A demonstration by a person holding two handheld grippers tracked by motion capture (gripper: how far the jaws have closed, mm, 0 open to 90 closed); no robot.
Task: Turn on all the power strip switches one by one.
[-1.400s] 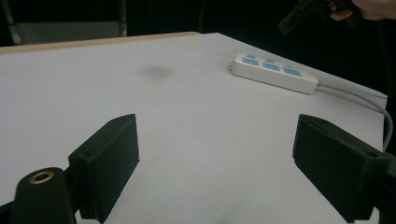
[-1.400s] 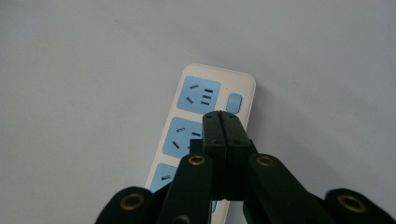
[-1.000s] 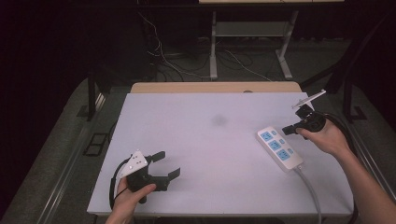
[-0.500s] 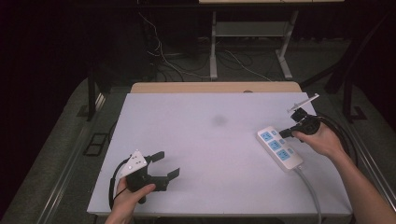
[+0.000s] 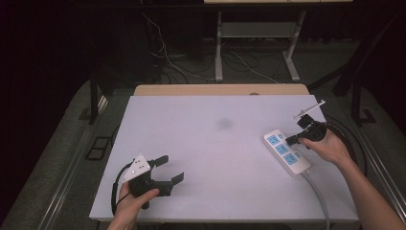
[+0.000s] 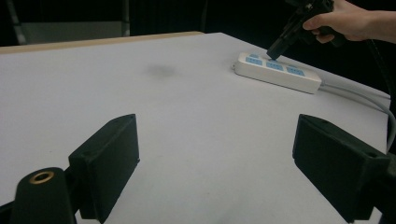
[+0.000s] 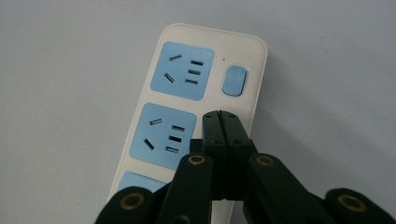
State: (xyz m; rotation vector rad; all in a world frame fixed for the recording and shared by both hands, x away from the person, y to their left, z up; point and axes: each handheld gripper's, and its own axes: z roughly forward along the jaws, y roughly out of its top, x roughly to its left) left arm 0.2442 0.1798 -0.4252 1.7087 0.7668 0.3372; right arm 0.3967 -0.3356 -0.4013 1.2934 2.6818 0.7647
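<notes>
White power strip [image 5: 287, 152] lies at about 3 o'clock on the white table [image 5: 210, 143], near the right edge, its long axis running diagonally, grey cable [image 5: 320, 196] trailing off toward 5 o'clock. Three blue socket faces, and a blue switch [image 7: 234, 80] at the far end. Right gripper [image 7: 220, 122] has its jaws pressed together with nothing between them, tips over the strip's white edge beside the middle socket [image 7: 167, 134], just short of the switch; contact with the strip can't be told. Right hand [image 5: 325, 146] holds it at the strip's right side. Left gripper [image 5: 166, 167] sits at 7 o'clock, well apart from the strip, jaws spread wide, holding nothing, just above bare tabletop.
</notes>
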